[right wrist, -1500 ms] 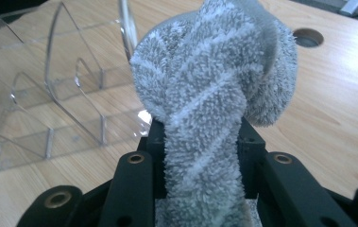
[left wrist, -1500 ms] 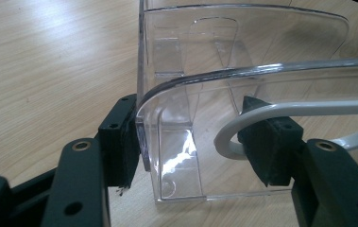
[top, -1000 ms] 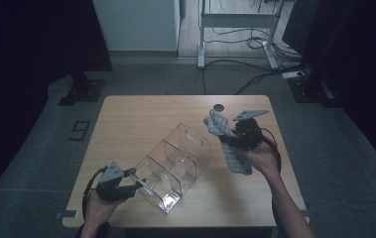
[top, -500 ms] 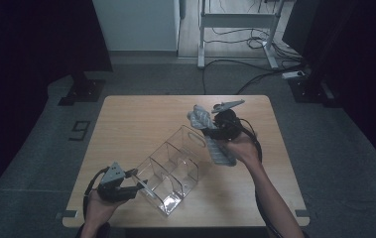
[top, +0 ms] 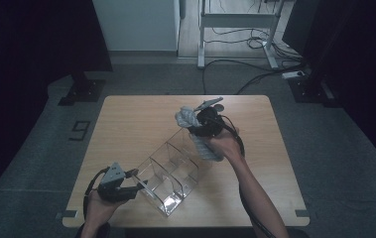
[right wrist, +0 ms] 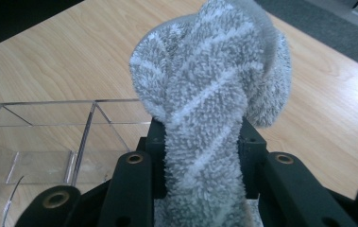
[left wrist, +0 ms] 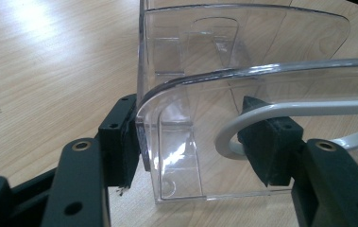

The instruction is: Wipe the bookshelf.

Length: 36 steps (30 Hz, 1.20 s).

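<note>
Jaws of the right gripper [right wrist: 200,189] clamp a fluffy grey sock [right wrist: 209,94] above the clear organizer's [top: 168,171] far end; the left gripper [left wrist: 200,151] pinches the organizer's near wall on the table [top: 126,124].

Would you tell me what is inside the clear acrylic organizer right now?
The clear organizer's compartments look empty, with wood table showing through. The far end is partly covered by the right gripper and its grey fuzzy sock.
</note>
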Motion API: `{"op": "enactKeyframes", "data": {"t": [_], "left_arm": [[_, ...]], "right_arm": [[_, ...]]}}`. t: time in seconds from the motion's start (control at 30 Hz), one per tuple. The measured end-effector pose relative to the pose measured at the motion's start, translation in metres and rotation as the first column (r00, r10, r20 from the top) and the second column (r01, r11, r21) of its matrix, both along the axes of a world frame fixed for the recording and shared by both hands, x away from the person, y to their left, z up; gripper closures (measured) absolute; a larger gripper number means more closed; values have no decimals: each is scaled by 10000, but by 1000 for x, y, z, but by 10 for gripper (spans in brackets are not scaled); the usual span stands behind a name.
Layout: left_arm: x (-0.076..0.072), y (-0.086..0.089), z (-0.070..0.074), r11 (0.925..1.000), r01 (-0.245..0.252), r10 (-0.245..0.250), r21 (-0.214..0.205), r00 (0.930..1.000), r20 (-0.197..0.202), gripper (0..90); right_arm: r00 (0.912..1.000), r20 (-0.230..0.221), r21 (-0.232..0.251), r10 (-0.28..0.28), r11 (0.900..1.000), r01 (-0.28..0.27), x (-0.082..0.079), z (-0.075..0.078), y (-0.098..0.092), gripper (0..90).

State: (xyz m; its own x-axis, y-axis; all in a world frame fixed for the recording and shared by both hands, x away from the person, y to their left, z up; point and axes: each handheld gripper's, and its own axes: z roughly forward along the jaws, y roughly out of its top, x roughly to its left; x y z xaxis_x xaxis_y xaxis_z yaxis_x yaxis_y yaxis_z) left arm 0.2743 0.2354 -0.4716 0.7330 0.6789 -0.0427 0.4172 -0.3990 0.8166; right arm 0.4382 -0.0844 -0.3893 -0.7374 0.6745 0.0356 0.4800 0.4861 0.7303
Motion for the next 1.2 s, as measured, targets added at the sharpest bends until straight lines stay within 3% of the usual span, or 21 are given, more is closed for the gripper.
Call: {"op": "enactKeyframes", "data": {"t": [0.4,0.7,1.2], "left_arm": [[0,-1,0,10000,-56,56,5,10000,2,417],[0,-2,2,9983,-542,543,235,9985,-43,433],[0,-3,2,9976,-648,648,233,9979,4,437]], "right_arm": [[9997,-189,-845,-125,9964,108,10,-10,16,688],[9998,127,-960,-176,9952,188,4,-10,14,666],[9998,13,-632,-215,9978,215,-13,-12,-16,659]]}}
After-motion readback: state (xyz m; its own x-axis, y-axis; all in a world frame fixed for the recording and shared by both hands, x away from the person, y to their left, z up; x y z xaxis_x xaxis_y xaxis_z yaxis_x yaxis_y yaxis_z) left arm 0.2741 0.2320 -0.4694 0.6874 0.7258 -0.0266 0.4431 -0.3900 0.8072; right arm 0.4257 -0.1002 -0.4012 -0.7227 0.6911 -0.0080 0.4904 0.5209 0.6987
